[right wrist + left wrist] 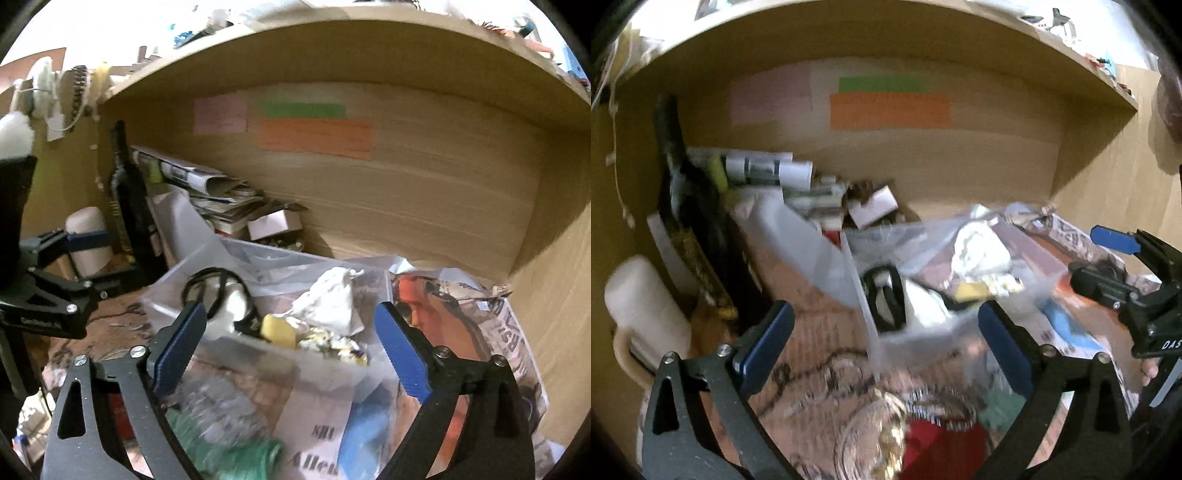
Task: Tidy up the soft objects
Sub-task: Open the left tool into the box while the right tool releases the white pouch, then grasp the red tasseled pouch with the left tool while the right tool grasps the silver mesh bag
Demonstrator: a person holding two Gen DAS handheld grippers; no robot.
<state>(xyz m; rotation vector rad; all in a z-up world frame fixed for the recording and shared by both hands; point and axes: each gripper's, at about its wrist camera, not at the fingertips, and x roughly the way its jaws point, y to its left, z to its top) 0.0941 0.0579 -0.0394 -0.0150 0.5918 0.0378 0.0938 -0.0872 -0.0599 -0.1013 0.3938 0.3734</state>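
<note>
A blurred green knitted soft item [236, 439] lies under the right gripper [288, 347], jaws released; ahead, the clear plastic bin [207, 266] holds a crumpled white cloth [332, 299]. The left gripper [886, 339] gapes too, empty.

A dark bottle [127, 192] stands upright at the left of the wooden alcove, with a pale cylindrical container [88, 240] just beside it. Rolled and stacked papers [221, 192] lean against the back wall, near a small white box [273, 223]. Pink [220, 116], green [304, 109] and orange [316, 138] notes (writing too blurred to read) are stuck on the back panel. Newspaper [498, 321] covers the table at right.
</note>
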